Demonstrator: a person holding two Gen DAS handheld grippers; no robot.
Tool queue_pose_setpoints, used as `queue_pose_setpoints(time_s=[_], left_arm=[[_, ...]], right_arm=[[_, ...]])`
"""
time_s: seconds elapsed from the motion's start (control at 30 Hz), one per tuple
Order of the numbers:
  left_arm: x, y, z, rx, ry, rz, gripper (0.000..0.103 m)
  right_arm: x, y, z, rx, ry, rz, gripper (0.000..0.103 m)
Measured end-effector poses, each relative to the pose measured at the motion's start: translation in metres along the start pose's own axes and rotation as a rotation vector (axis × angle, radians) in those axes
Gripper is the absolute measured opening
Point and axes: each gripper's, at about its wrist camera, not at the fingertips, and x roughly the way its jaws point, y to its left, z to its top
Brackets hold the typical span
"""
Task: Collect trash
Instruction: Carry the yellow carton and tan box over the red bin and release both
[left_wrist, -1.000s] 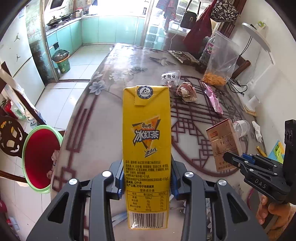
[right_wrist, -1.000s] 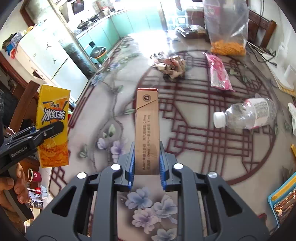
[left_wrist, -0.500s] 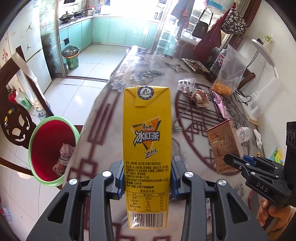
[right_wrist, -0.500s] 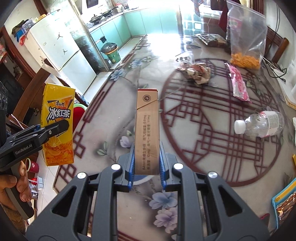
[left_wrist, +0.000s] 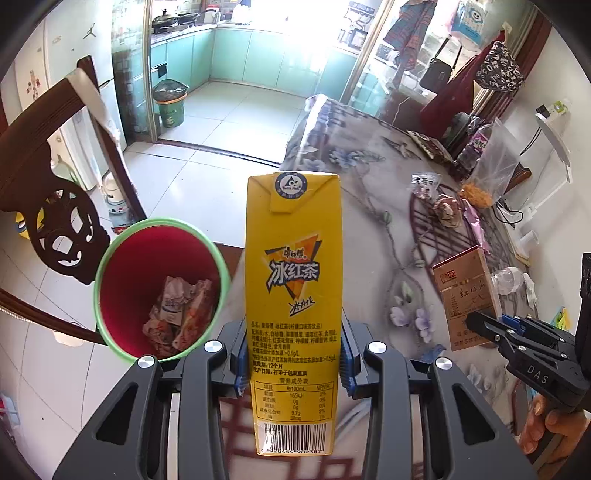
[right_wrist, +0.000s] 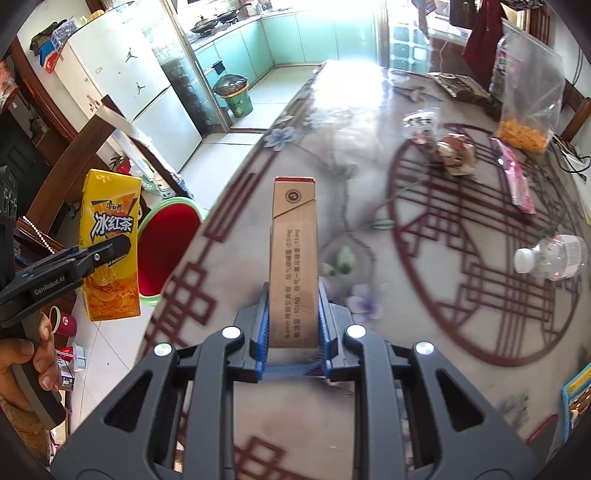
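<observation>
Our left gripper (left_wrist: 293, 363) is clamped on a yellow iced-tea carton (left_wrist: 293, 295), its blue pads pressing both sides of the upright pack, which we hold above the counter's (left_wrist: 369, 206) near edge. Just left of the carton and lower down stands the red bin with a green rim (left_wrist: 110, 258) on the tiled floor, crumpled wrappers (left_wrist: 177, 314) lying in its bottom. Our right gripper (right_wrist: 293, 332) is closed on a brown cigarette box (right_wrist: 294, 258), held upright over the flower-patterned counter. From the right wrist view the carton hangs off to the left, beyond the counter's edge and beside the bin. On the counter we see a clear plastic bottle (right_wrist: 554, 256) lying on its side, a pink wrapper (right_wrist: 517, 181), a crumpled ball of paper (right_wrist: 456, 153) and a clear bag with orange snacks (right_wrist: 524, 110).
</observation>
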Motion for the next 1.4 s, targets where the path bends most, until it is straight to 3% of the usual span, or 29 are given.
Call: queue_pose_setpoints(time_s=[0.3, 0.77, 1.4], left_arm=[[-0.003, 0.052, 0.011, 0.001, 0.005, 0.006, 0.034], [0.002, 0.095, 0.023, 0.004, 0.014, -0.015, 0.034], [0.003, 0.179, 0.026, -0.113, 0.018, 0.094, 0.034]], right_arm=[[0.021, 0.051, 0.007, -0.009, 0.012, 0.008, 0.022], [0.036, 0.092, 0.017, -0.005, 0.020, -0.013, 0.022], [0.076, 0.166, 0.046, -0.104, 0.073, 0.084, 0.022]])
